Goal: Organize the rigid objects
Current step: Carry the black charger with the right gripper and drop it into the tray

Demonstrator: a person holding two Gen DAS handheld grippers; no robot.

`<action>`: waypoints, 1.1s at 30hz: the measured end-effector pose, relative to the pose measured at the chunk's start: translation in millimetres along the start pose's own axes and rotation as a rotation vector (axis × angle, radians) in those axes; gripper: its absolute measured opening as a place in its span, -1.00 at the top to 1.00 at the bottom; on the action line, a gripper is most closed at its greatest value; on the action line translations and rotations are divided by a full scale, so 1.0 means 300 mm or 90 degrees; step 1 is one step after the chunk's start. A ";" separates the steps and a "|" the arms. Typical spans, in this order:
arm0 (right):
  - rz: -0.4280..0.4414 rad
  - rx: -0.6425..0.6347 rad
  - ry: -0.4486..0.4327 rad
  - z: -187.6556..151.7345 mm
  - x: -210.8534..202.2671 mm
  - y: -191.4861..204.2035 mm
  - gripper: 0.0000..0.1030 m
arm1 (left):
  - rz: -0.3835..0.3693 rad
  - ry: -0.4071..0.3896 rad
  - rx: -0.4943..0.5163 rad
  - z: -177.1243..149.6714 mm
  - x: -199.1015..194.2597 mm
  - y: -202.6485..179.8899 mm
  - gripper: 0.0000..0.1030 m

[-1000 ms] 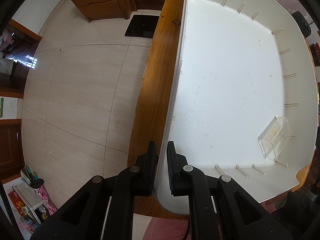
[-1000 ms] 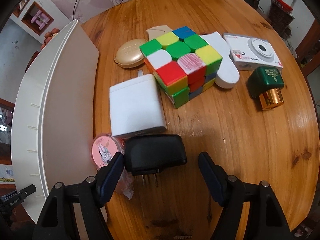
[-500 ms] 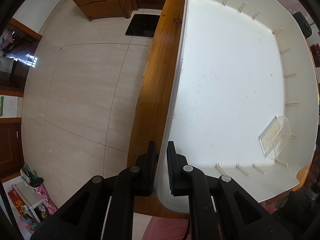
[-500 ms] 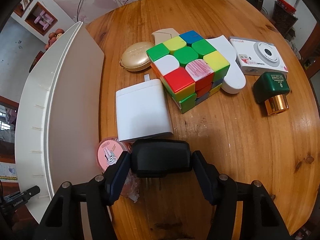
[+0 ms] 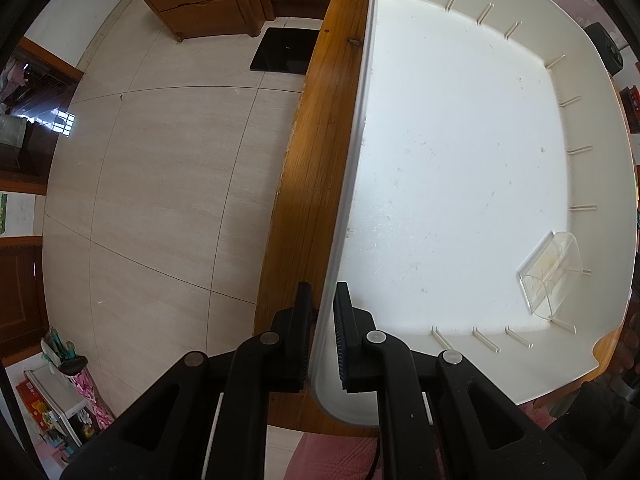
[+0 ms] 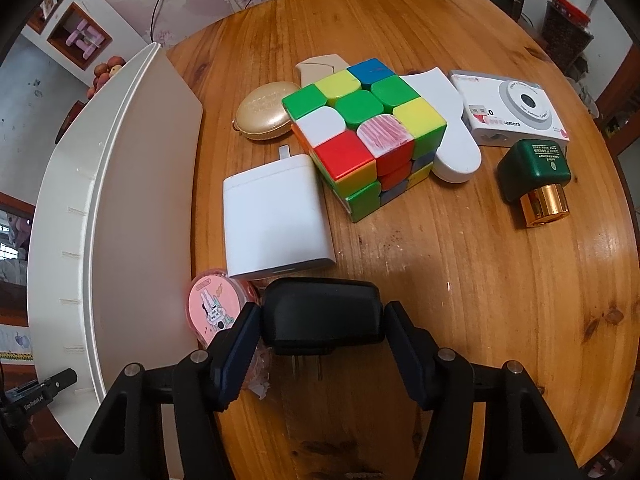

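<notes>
My right gripper (image 6: pixel 322 318) is shut on a black plug adapter (image 6: pixel 322 316), its two prongs pointing toward me just above the wooden table (image 6: pixel 460 288). My left gripper (image 5: pixel 322 312) is shut on the near wall of the white tray (image 5: pixel 344 208), one finger outside and one inside. The tray also shows in the right wrist view (image 6: pixel 120 200) at the left. Inside the tray a clear plastic box (image 5: pixel 550 276) lies at the right.
On the table lie a white charger (image 6: pixel 276 224), a colour cube (image 6: pixel 364 132), a gold oval case (image 6: pixel 264 116), a white camera (image 6: pixel 512 108), a green bottle with gold cap (image 6: pixel 536 180), a white curved piece (image 6: pixel 452 140) and a pink round tin (image 6: pixel 214 306).
My right gripper moved forward and closed its fingers on the black plug adapter, which now sits slightly lifted. My left gripper holds the tray wall as before.
</notes>
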State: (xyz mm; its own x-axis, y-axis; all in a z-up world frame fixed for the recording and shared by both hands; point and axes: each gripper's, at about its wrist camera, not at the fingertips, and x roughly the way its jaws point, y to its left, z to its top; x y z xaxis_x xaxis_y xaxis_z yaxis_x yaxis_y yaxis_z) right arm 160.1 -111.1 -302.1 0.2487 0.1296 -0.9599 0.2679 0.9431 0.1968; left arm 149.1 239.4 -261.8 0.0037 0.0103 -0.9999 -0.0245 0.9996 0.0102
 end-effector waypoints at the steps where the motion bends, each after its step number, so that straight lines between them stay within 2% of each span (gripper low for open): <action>1: 0.001 0.001 0.000 -0.001 0.000 -0.001 -0.23 | 0.000 0.000 0.000 0.000 0.000 0.000 0.77; 19: 0.020 0.041 -0.016 -0.045 -0.039 -0.076 -0.23 | 0.000 -0.001 0.001 -0.002 0.006 -0.004 0.77; 27: 0.054 0.053 -0.067 -0.062 -0.120 -0.107 -0.23 | 0.004 0.000 0.009 -0.001 0.010 -0.016 0.76; 33: 0.070 0.050 -0.134 -0.082 -0.210 -0.097 -0.23 | 0.003 -0.006 0.020 -0.002 -0.002 -0.025 0.77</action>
State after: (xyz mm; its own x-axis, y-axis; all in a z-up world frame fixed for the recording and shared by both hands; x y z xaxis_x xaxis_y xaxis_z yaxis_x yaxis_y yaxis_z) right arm 113.8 -139.3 -252.2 0.4662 0.1567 -0.8707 0.2982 0.8988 0.3214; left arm 148.8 231.8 -261.3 0.0130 0.0158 -0.9998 0.0066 0.9999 0.0159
